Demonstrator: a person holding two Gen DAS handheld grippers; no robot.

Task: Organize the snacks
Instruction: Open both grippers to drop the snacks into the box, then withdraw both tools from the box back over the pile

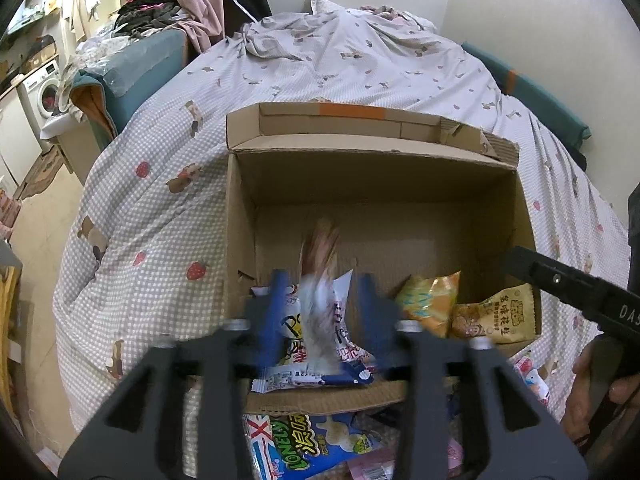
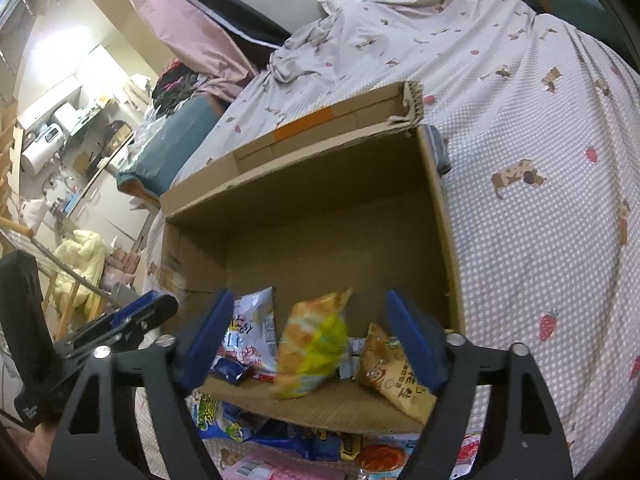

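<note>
Left wrist view first: the left claw (image 1: 320, 304) hangs over the near edge of the cardboard box (image 1: 240, 208) on the bed (image 1: 160, 184), jaws parted w/ a blurred pale packet (image 1: 320, 300) between them. It looks mid-drop, pads not pressing it, so I'd call that claw released. Just below the claw, inside the box, lies a white and blue snack bag (image 1: 316, 376); to the claw's right sit a yellow-orange chip bag (image 1: 430, 304) and a tan peanut packet (image 1: 496, 316), touching each other. Behind the claw, outside the box on the bed, a blue bag w/ green lettering (image 1: 320, 448) waits w/ other wrappers. Right wrist view: the right claw (image 2: 316, 340) is spread wide, nothing pinched; the yellow-orange bag (image 2: 316, 344) shows blurred between its blue pads (image 2: 208, 336), prob. just let go or falling, resting on the box's near side. Left of that claw is the white bag (image 2: 252, 328), right of it the tan packet (image 2: 396, 372). Nearer than the claw, on the bed, more blue, pink and red packs (image 2: 280, 440) lie unsorted. My read: a handful packed, the box floor mostly bare beyond them, a pile left, so roughly early-to-mid job.
</note>
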